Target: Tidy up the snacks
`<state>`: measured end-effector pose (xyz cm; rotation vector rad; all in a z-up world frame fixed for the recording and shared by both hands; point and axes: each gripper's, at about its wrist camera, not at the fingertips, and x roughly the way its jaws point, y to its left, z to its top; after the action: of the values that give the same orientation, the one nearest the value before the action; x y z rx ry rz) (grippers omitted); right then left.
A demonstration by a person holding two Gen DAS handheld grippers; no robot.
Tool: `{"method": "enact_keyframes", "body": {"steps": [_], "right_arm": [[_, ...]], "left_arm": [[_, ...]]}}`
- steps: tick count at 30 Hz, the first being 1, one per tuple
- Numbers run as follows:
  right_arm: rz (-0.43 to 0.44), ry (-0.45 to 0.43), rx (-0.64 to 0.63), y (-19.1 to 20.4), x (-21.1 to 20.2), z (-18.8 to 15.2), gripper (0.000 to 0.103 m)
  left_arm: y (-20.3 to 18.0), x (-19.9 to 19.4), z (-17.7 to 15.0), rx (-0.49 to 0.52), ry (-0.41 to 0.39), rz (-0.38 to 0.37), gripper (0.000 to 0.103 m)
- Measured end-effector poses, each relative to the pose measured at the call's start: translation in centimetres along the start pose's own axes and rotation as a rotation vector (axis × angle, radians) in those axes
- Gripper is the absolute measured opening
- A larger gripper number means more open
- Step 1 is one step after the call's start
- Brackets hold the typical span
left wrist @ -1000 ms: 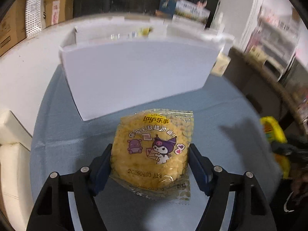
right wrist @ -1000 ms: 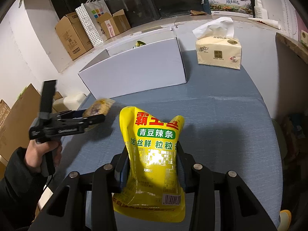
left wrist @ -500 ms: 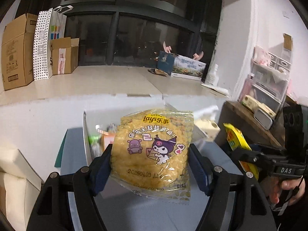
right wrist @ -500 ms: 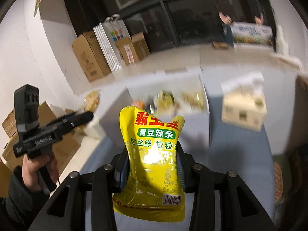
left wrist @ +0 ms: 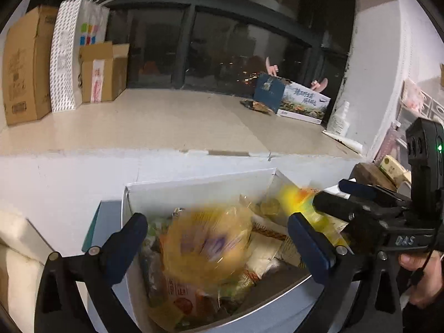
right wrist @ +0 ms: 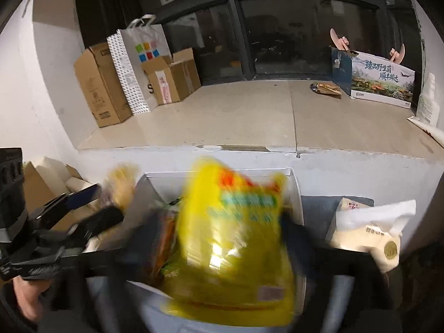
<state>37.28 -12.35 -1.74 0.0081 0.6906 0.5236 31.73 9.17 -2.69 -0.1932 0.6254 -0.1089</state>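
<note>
My left gripper (left wrist: 216, 238) is open above the white box (left wrist: 199, 186). The round yellow Lay's pack (left wrist: 208, 244) is blurred between the spread fingers, clear of both pads, over the snacks in the box. My right gripper (right wrist: 219, 238) is blurred. The yellow spicy-strip pouch (right wrist: 233, 249) is smeared between its fingers over the same box (right wrist: 294, 191); I cannot tell whether it is still gripped. The right gripper also shows in the left wrist view (left wrist: 360, 211) at the box's right side.
The box holds several snack packs (left wrist: 194, 291). A tissue pack (right wrist: 366, 236) stands right of the box. Cardboard boxes (right wrist: 102, 86) and a paper bag (right wrist: 136, 63) sit on the ledge behind. A printed carton (right wrist: 380, 80) is at the ledge's far right.
Both grippers moved over the open box. The left jaws have spread and the Lay's pack is dropping free. The yellow pouch is in fast motion over the box.
</note>
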Motion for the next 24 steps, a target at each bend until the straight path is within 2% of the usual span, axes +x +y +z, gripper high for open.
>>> {"method": "enact_keyframes", "body": {"steps": [2, 5, 6, 9, 13, 15, 18, 21, 24], "right_arm": [[-0.013, -0.020, 0.024, -0.7, 0.0, -0.4, 0.103], [-0.032, 0.022, 0.065, -1.6, 0.1, -1.3, 0.103], [-0.055, 0.021, 0.061, -1.7, -0.2, -1.6, 0.103], [-0.114, -0.024, -0.008, -1.0, -1.8, -2.6, 0.103], [-0.180, -0.106, -0.108, 0.7, -4.8, -3.8, 0.103], [-0.196, -0.129, -0.161, 1.9, -6.3, -4.4, 0.103], [-0.186, -0.156, -0.173, 2.8, -8.6, -5.1, 0.103], [-0.112, -0.103, -0.110, 2.6, -10.1, -5.9, 0.103], [-0.077, -0.095, -0.086, 2.4, -12.0, -7.5, 0.103]], "left_arm": [[0.1, 0.2, -0.9, 0.004, 0.000, -0.001, 0.103], [-0.1, 0.2, -2.2, 0.036, -0.009, 0.037, 0.103], [0.0, -0.2, -2.6, 0.026, -0.034, 0.040, 0.103], [0.1, -2.2, -3.3, -0.026, -0.092, 0.037, 0.103], [-1.4, -5.1, -4.1, 0.011, -0.143, 0.117, 0.103], [-2.4, -6.7, -4.7, 0.054, -0.198, 0.171, 0.103], [-3.7, -8.7, -5.5, 0.106, -0.236, 0.240, 0.103], [-4.6, -11.4, -6.7, 0.106, -0.290, 0.318, 0.103], [-4.7, -13.6, -7.8, 0.069, -0.259, 0.219, 0.103]]}}
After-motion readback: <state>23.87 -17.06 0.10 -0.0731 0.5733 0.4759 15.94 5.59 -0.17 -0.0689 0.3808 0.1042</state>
